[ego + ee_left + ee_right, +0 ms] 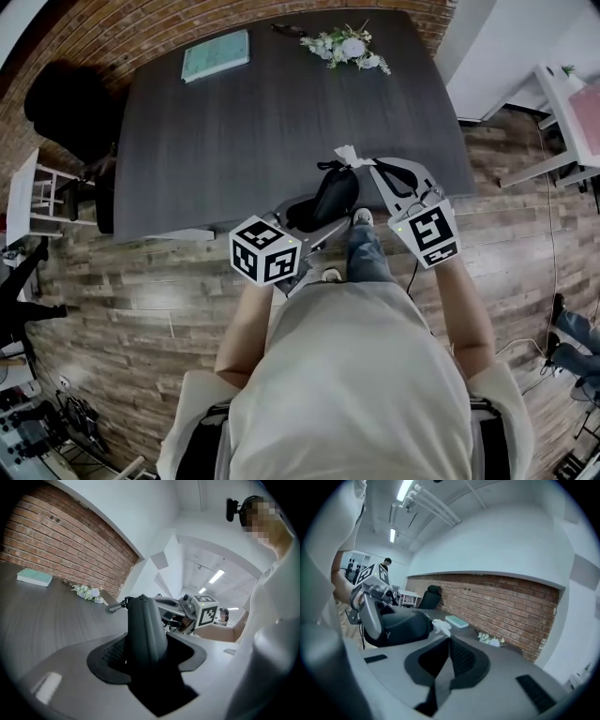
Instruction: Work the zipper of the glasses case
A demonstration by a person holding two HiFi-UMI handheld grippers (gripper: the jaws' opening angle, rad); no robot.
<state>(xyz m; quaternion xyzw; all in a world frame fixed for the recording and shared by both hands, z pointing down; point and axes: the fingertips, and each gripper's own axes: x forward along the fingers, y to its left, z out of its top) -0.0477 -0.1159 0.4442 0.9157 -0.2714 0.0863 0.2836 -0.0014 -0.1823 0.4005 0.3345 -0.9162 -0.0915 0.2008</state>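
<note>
— At the near edge of the table (187, 169), right of centre, is the case (333, 195). It stands end-up in the left gripper (149, 653), whose pads are clamped on its two sides. I cannot tell whether its bottom touches the tabletop.

— How will it handle?

— Light, I'd judge, with a stiffish moulded shell that gives a little under the clamp. The skin looks matte, so it is not slippery. Holding it across the broad sides, clear of the edge where it opens, is the right place.

— And the pull?

— A white tab (440, 626) sticks out at the far end. It is soft and thin, so it could slide out of a pinch. The right gripper (449, 639) has its fingers pressed together, with the tab right at their tips. It looks nipped there. Any tug should run along the case's edge, not away from it.

— Count for me.

— One case, one tab and one metal clip (111, 607) at the case's top. Two grippers. Farther out there is one table with one book (216, 54) at far left and one bunch of flowers (345, 45) at far right. One dark chair (61, 103) stands off the left side.
</note>
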